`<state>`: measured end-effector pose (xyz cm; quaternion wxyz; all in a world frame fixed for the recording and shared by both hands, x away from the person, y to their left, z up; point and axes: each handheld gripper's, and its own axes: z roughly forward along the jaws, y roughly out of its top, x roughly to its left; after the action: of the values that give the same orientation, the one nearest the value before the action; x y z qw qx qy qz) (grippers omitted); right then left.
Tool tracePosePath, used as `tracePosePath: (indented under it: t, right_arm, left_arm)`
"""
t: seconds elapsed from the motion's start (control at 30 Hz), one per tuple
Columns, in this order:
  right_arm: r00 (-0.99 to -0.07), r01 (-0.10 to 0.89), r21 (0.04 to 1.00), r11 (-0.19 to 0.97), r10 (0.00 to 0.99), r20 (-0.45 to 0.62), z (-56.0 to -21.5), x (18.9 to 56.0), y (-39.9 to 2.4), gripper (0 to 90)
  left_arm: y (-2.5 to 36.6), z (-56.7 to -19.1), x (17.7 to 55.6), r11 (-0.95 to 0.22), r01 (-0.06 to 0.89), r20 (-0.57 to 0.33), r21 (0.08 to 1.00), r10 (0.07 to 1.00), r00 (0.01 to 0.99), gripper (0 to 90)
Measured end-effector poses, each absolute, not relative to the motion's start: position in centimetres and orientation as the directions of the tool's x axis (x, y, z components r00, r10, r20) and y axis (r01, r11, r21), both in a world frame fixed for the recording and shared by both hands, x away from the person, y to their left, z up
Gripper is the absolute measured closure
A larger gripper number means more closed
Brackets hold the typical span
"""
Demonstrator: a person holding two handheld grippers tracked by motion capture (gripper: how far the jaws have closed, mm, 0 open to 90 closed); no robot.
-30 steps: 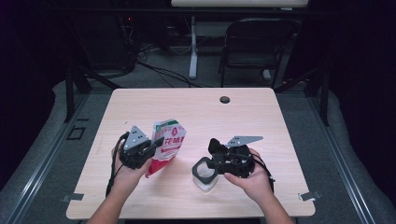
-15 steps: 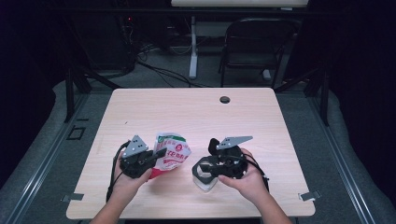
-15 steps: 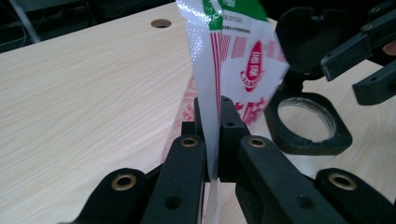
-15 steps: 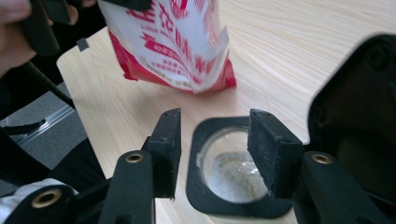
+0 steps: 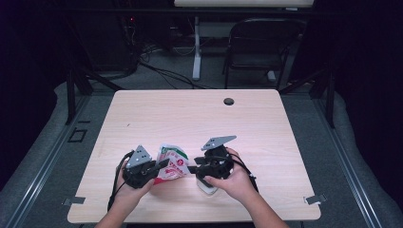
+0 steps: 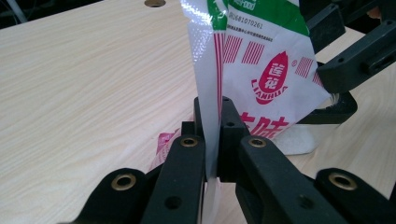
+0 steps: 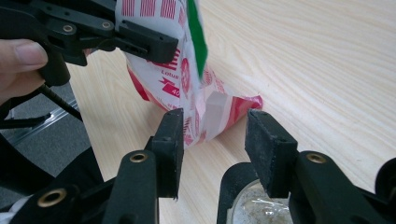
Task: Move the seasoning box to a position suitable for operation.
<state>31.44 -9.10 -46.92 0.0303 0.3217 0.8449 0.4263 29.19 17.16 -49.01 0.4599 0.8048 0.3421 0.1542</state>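
While the left gripper (image 6: 212,140) pinches the soft, crinkly pouch (image 6: 261,70) by its seam, the right gripper (image 7: 212,140), jaws apart and just closing slightly, straddles its floppy bottom corner, a fair hold.

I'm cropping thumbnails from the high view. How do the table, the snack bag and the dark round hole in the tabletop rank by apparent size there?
1. Table, by far the largest.
2. Snack bag, held in the left gripper.
3. Hole, the smallest, though it lies farther from the camera than the bag.
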Motion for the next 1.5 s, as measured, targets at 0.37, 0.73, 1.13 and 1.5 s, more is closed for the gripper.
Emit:
tracePosePath:
  t: [0.37, 0.73, 1.13, 1.5]
  right_arm:
    - [-0.806, 0.485, 0.774, 0.406, 0.551, 0.216, -46.0, 31.6, -8.6, 52.8]
    - [-0.837, 0.448, 0.786, 0.426, 0.509, 0.202, -45.6, 31.3, -5.9, 56.3]
    - [-0.836, 0.469, 0.730, 0.497, 0.517, 0.184, -47.5, 31.6, -5.4, 68.1]
    - [-0.837, 0.466, 0.705, 0.534, 0.525, 0.155, -48.1, 31.6, -5.2, 85.1]
  left_arm:
    - [16.8, -49.4, 29.1, -0.353, 0.416, -0.068, 0.838, 0.689, 0.721, 90.0]
    - [16.7, -49.6, 29.0, -0.358, 0.410, -0.069, 0.839, 0.677, 0.733, 90.0]
    - [16.9, -49.8, 29.1, -0.350, 0.427, -0.094, 0.834, 0.673, 0.734, 90.0]
    - [16.9, -50.0, 29.1, -0.352, 0.424, -0.100, 0.835, 0.661, 0.744, 89.6]
